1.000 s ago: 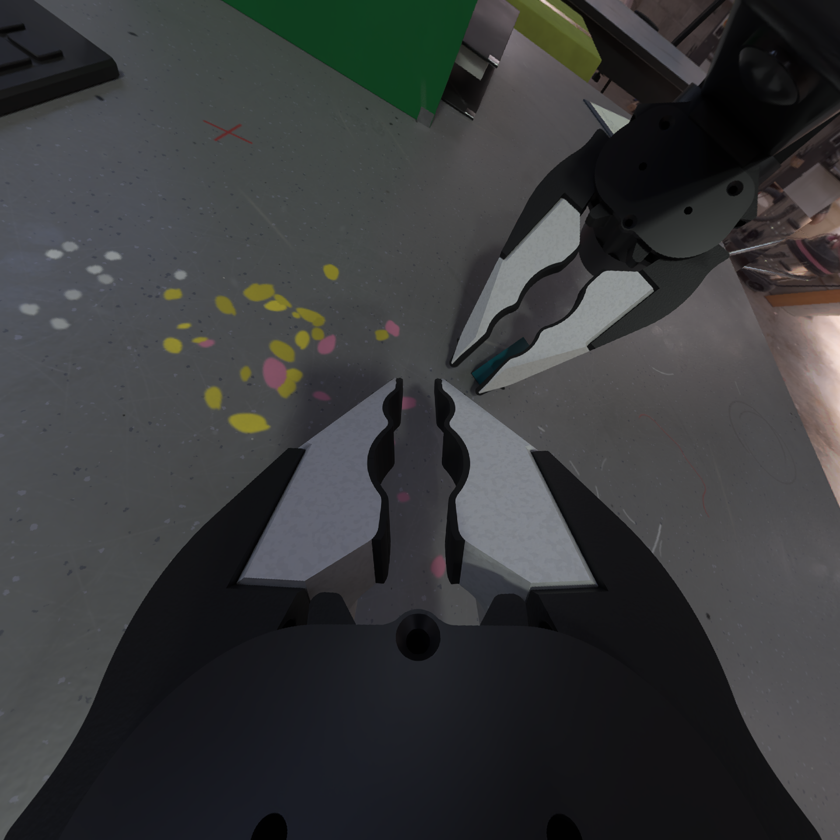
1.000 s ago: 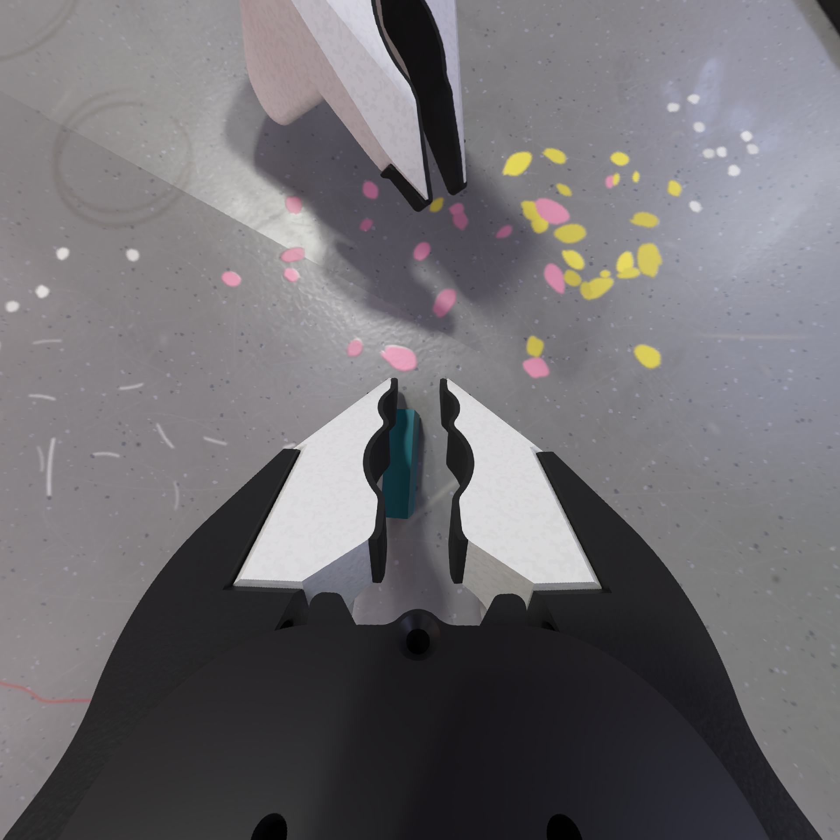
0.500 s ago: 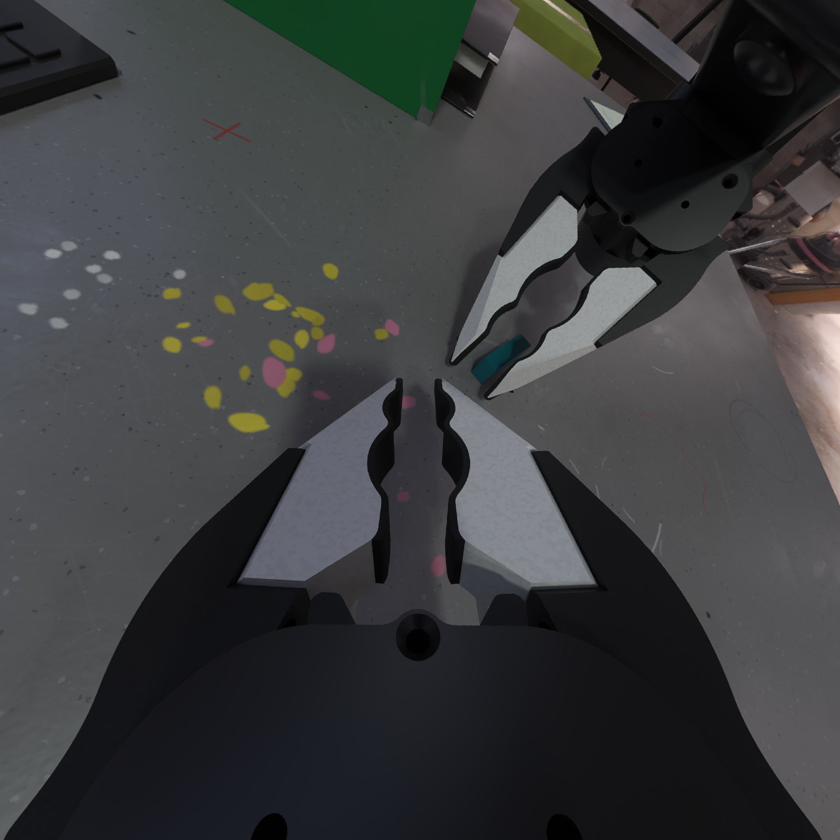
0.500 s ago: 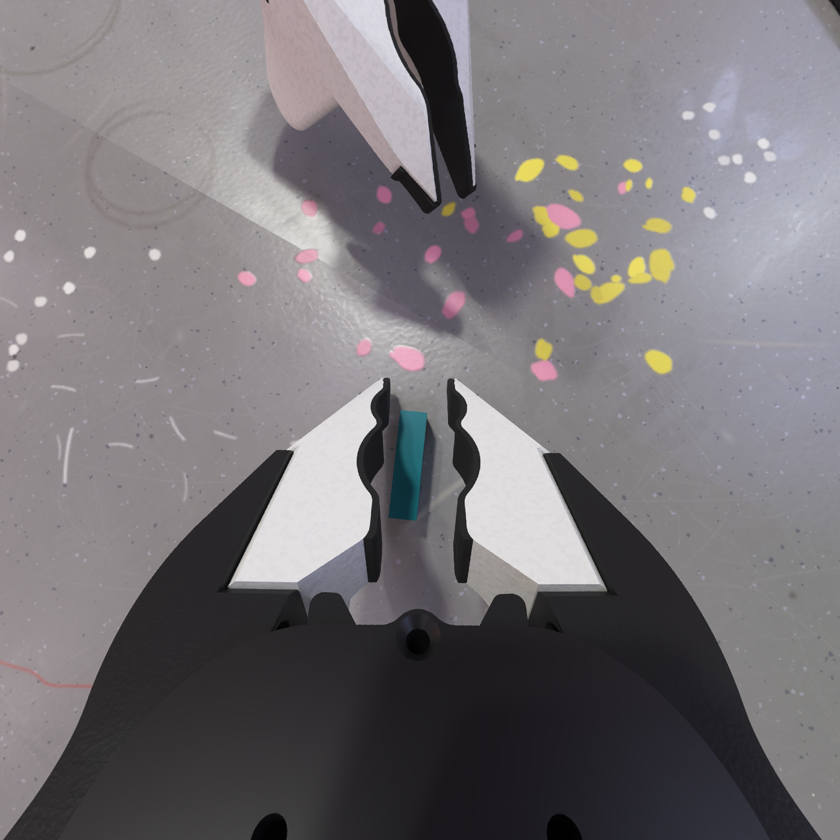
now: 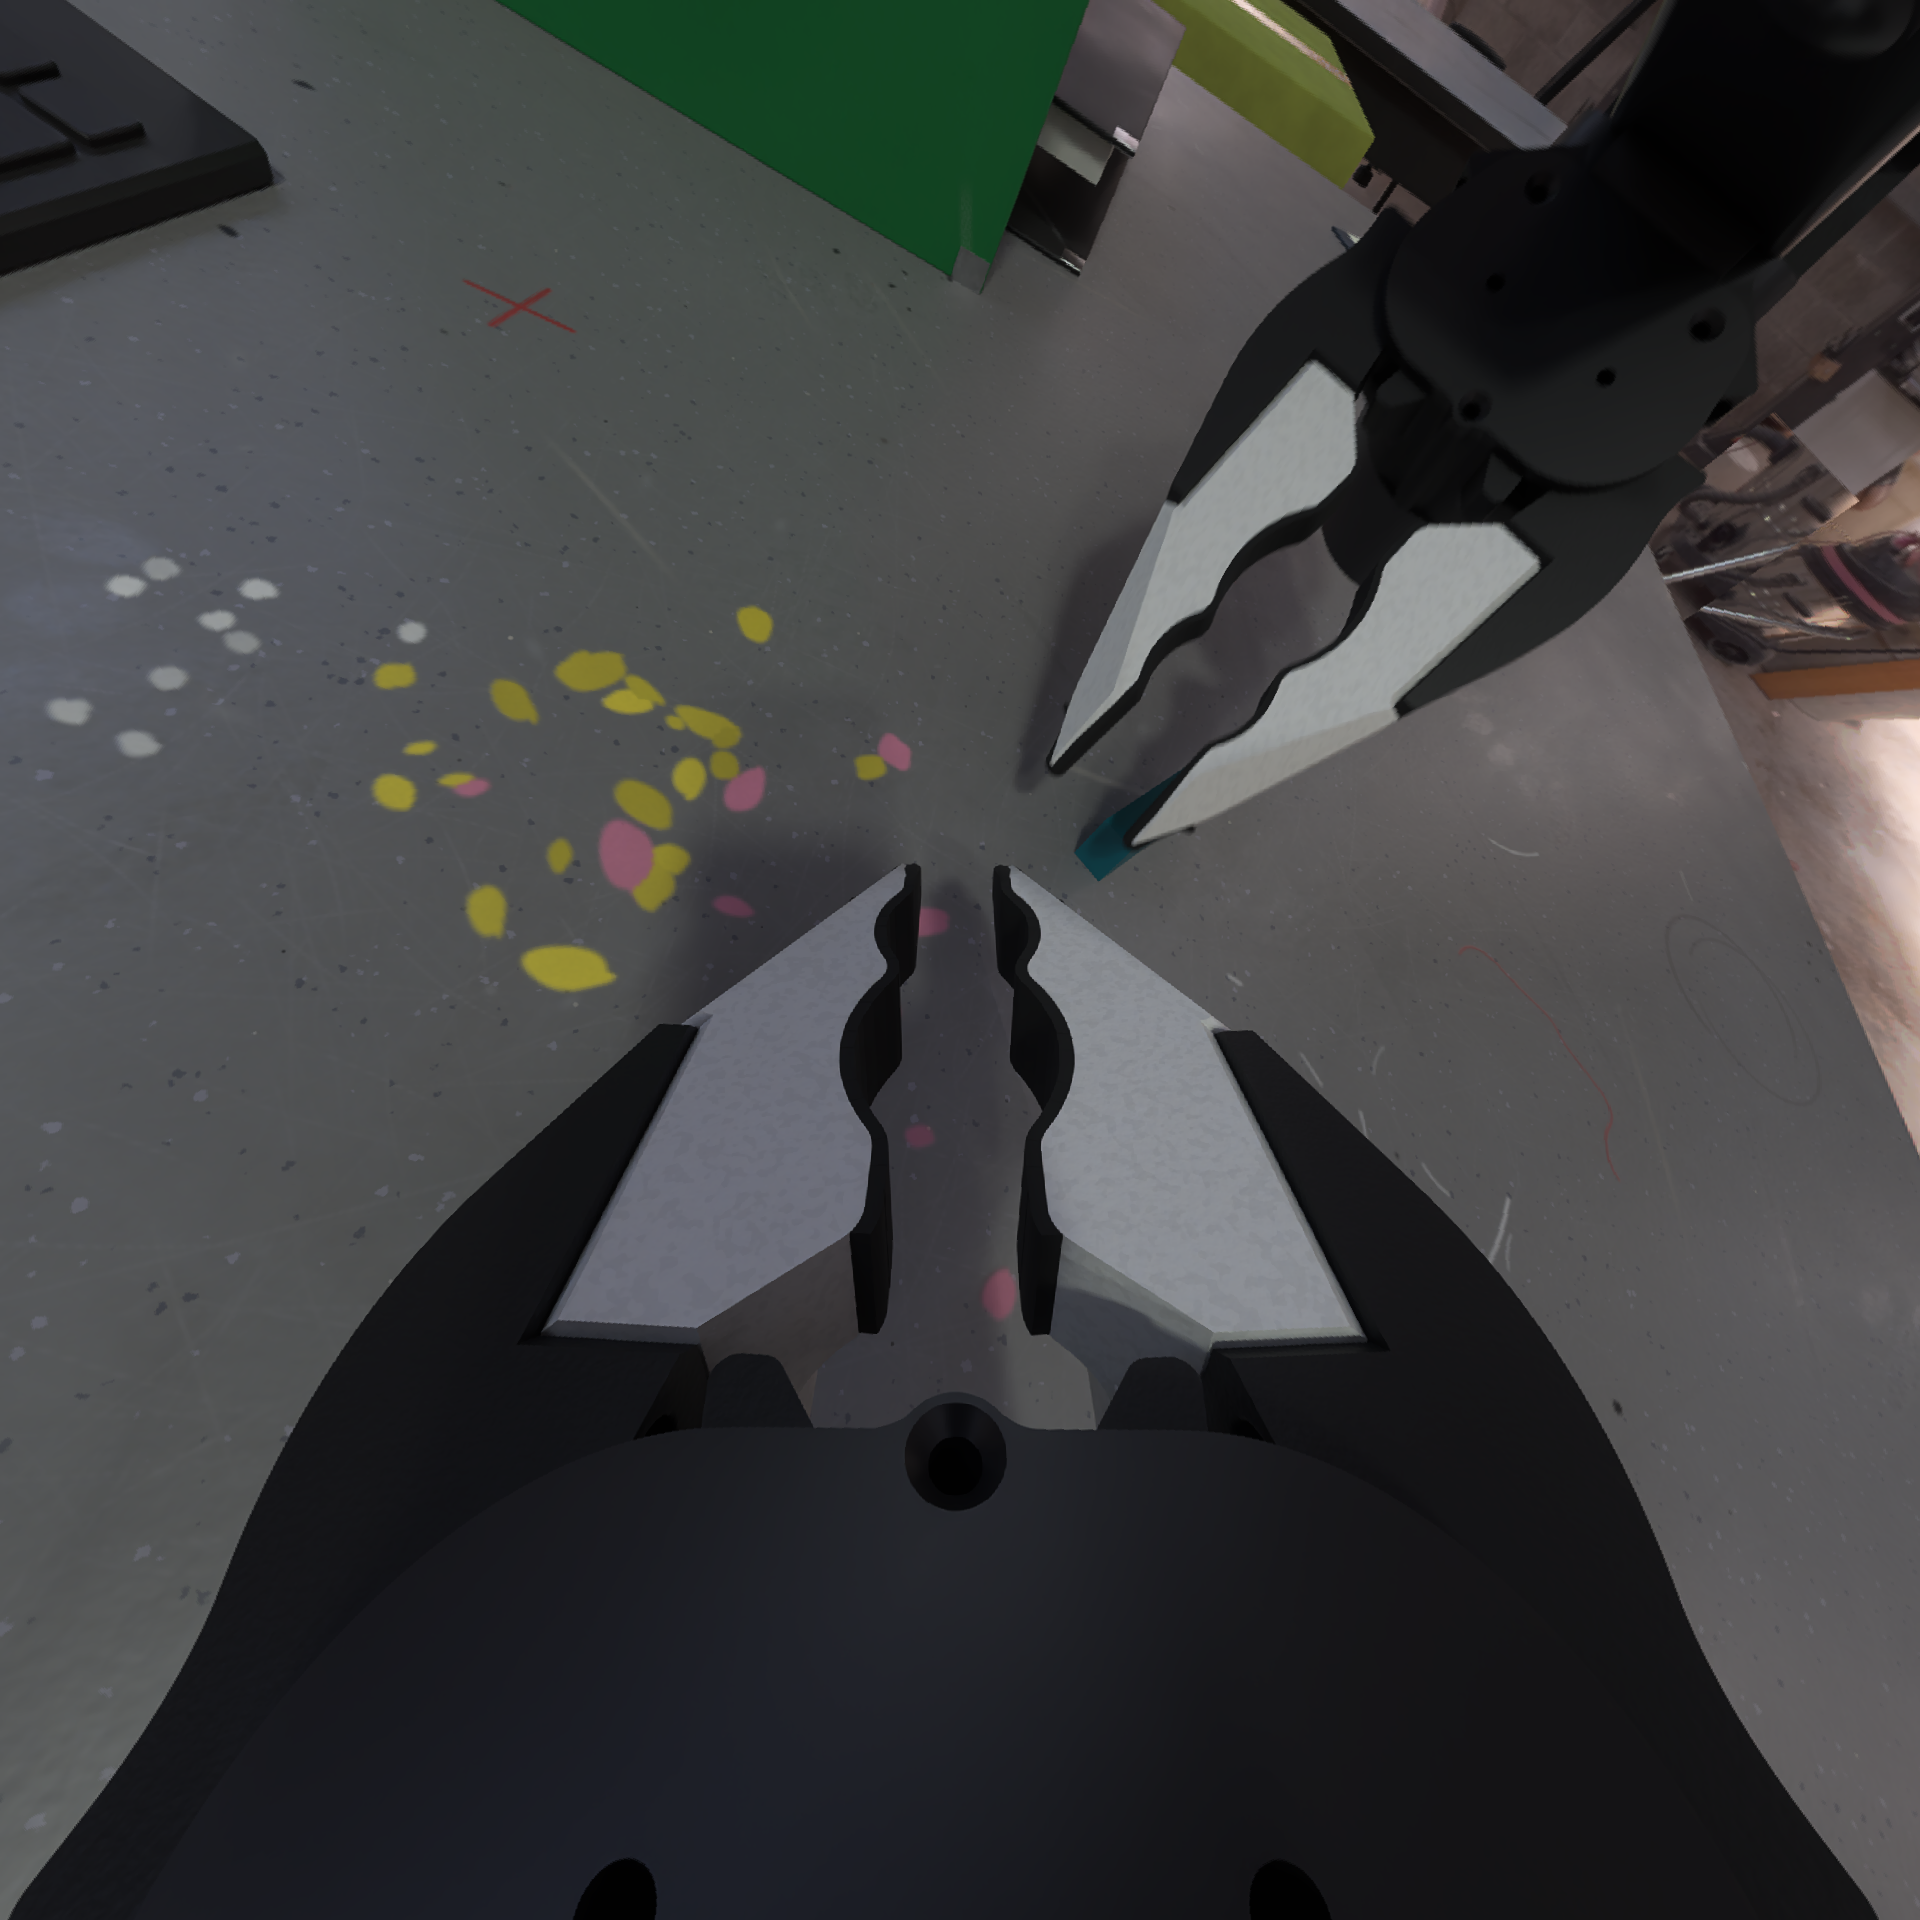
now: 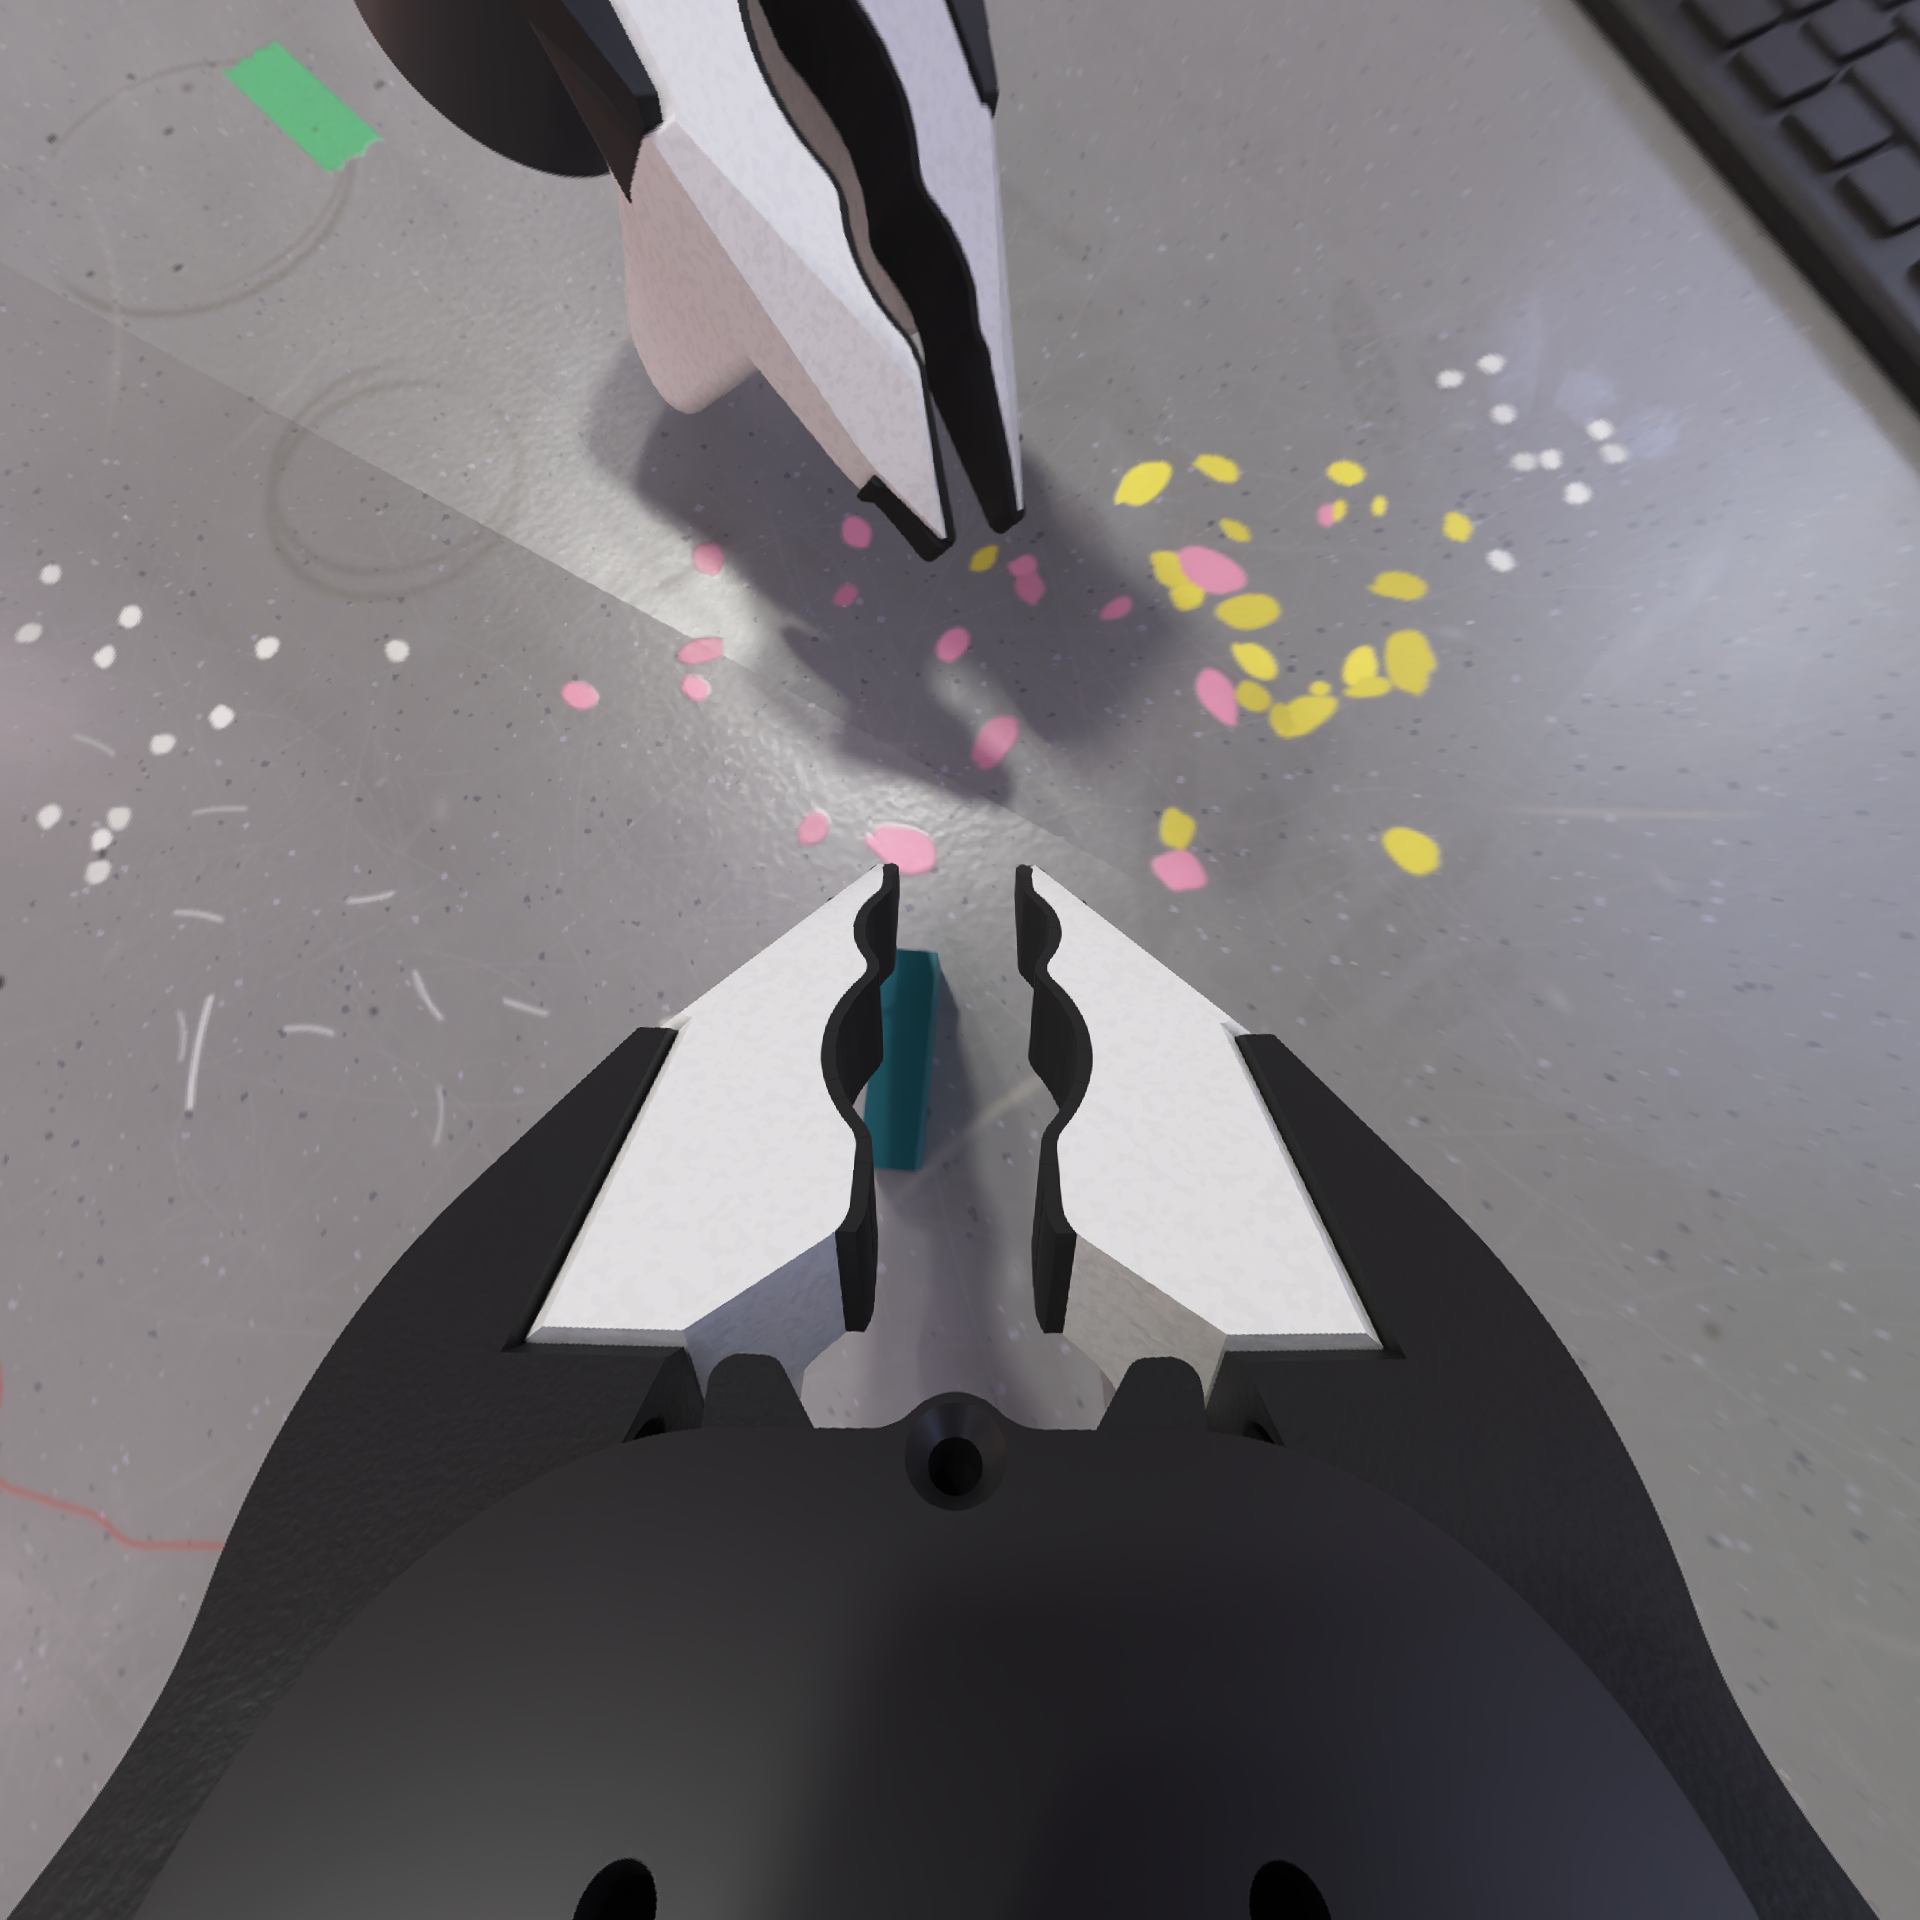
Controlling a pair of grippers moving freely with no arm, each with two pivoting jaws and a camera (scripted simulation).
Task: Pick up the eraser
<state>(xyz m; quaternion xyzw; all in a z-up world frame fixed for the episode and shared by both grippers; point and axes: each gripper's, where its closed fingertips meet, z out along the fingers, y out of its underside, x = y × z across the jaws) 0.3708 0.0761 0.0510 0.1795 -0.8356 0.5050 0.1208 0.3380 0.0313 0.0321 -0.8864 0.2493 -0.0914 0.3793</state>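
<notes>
The eraser (image 6: 906,1060) is teal. The grey speckled desk (image 6: 1558,1039) carries yellow, pink and white paint spots (image 6: 1299,644). A green tape strip (image 6: 301,104) lies at eleven o'clock.

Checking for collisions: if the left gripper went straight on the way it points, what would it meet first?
Probably the bare tabletop just past the left gripper; only paint flecks lie there. The eraser and right gripper sit off to its right.
</notes>
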